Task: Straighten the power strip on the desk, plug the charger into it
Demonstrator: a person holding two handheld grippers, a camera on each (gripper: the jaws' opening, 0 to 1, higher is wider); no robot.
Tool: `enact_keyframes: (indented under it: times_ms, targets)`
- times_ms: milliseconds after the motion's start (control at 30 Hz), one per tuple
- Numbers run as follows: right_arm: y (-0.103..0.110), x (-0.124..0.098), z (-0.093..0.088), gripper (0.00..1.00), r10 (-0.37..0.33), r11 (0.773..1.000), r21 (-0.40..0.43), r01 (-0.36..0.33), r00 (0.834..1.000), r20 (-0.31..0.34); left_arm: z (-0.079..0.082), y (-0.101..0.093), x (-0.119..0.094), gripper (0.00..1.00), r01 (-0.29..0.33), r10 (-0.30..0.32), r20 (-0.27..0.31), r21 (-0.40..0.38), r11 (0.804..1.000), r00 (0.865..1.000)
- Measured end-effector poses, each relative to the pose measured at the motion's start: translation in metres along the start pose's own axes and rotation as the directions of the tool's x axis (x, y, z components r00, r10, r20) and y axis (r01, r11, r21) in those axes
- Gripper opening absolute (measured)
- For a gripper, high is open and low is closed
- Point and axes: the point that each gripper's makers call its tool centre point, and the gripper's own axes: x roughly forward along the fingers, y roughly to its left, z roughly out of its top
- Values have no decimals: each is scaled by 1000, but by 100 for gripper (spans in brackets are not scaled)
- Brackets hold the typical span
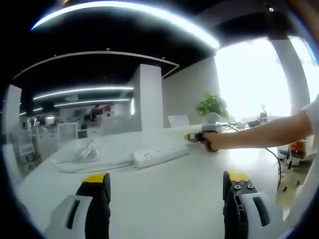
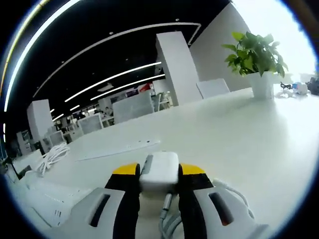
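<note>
Office desk (image 1: 164, 194), broad, white and glossy, under curved ceiling light strips, white columns behind. Long white power strip (image 1: 160, 156) flat mid-desk, beside crumpled clear plastic (image 1: 82, 152). Left gripper (image 1: 169, 186) spread wide, holding nothing. Right gripper (image 2: 158, 172) clamped on rounded white charger (image 2: 159, 168); potted green plant (image 2: 254, 62) beyond.

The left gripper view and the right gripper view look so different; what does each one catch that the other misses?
Left gripper view: the white power strip lying on the desk, the person's arm reaching in, and the left gripper with jaws apart, empty. Right gripper view: the right gripper clamping the white charger, cable trailing. Both: the desk and a potted plant.
</note>
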Motion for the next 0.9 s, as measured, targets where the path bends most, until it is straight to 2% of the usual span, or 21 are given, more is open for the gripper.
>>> enact_keyframes:
  times_ms: [167, 400, 533, 700, 900]
  targets:
    - [3, -1, 1, 28, 19, 1000, -7, -19, 1000, 4, -1, 0, -1, 96, -4, 4, -1, -1, 1000, 1000]
    - [4, -2, 12, 27, 52, 995, -83, -50, 998, 24, -2, 1, -2, 96, -8, 8, -2, -3, 1000, 1000]
    - [7, -6, 22, 28, 90, 983, -161, -82, 995, 41, -4, 0, -1, 96, -5, 5, -3, -5, 1000, 1000]
    - [7, -8, 27, 28, 108, 978, -184, -98, 993, 43, -5, -2, 1, 96, 0, 0, -5, -8, 1000, 1000]
    - [12, -8, 34, 28, 151, 960, -245, -137, 988, 40, -6, -6, 2, 96, 9, -9, -6, -8, 1000, 1000]
